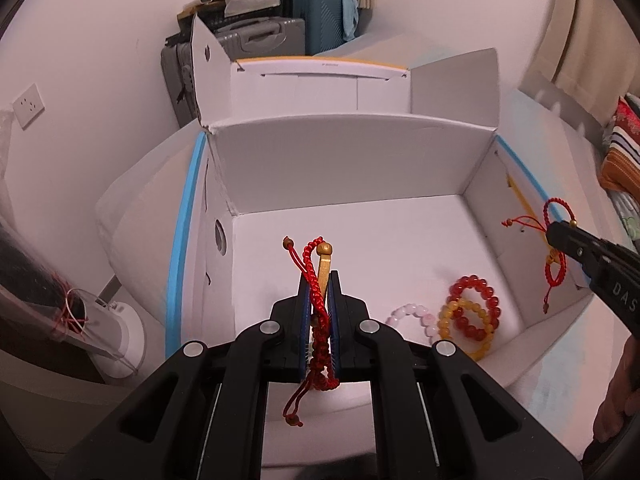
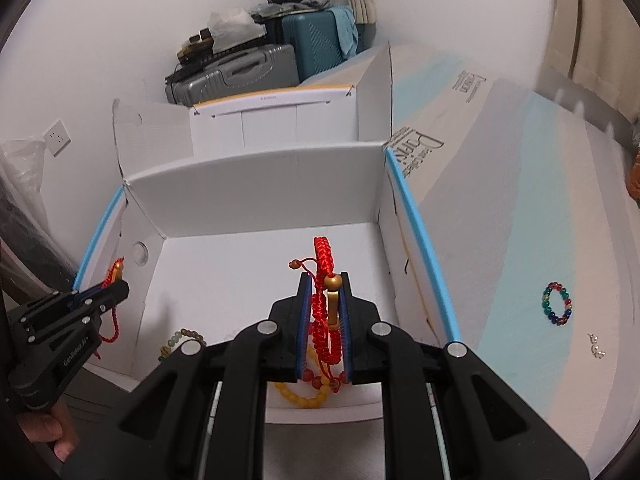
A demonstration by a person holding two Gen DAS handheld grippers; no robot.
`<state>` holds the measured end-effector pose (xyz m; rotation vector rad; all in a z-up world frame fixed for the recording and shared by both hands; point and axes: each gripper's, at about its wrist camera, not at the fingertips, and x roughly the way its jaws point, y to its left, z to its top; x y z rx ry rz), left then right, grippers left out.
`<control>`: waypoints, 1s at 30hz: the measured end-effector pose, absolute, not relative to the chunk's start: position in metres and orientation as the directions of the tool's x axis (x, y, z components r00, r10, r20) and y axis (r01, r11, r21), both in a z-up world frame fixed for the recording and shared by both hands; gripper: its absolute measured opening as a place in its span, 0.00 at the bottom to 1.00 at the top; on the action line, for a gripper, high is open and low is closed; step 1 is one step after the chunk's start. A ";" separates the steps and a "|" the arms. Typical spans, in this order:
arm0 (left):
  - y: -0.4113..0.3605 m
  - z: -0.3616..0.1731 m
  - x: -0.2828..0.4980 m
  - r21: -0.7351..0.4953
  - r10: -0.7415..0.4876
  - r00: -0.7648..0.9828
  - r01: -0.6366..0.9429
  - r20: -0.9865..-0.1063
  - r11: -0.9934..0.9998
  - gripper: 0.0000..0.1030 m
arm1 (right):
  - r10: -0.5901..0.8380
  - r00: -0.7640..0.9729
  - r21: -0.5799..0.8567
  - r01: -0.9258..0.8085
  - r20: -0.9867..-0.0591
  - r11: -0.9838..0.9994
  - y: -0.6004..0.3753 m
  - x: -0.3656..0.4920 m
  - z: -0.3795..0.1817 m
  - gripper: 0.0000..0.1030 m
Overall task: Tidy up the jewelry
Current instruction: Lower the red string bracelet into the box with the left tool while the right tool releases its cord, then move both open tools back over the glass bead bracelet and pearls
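Note:
My left gripper (image 1: 320,280) is shut on a red braided cord bracelet (image 1: 316,280) with a gold piece, held over the open white cardboard box (image 1: 344,160). It also shows in the right wrist view (image 2: 116,286). My right gripper (image 2: 325,280) is shut on a second red braided bracelet (image 2: 325,264) with a gold clasp, above the box's right side; in the left wrist view it shows at the right wall (image 1: 554,230). On the box floor lie a red bead bracelet (image 1: 476,306), a yellow bead bracelet (image 1: 460,328) and a pink bead bracelet (image 1: 412,316).
A multicoloured bead bracelet (image 2: 557,303) and small silver earrings (image 2: 597,347) lie on the pale surface right of the box. An olive bead bracelet (image 2: 180,340) lies in the box's near left. Suitcases (image 2: 248,68) stand behind against the wall.

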<state>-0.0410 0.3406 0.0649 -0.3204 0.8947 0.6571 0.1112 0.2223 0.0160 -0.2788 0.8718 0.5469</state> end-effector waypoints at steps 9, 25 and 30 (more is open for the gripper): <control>0.351 0.053 -0.036 0.018 0.393 0.425 -0.660 -0.816 0.751 0.08 | 0.313 0.499 -0.022 -0.556 -0.808 0.831 0.232 0.120 -0.002 0.13; 0.345 0.057 -0.035 0.045 0.429 0.432 -0.662 -0.793 0.749 0.40 | 0.306 0.527 -0.024 -0.529 -0.793 0.848 0.227 0.119 -0.004 0.48; 0.338 0.064 -0.035 0.050 0.449 0.449 -0.663 -0.773 0.747 0.52 | 0.316 0.558 -0.013 -0.506 -0.767 0.862 0.219 0.119 0.008 0.76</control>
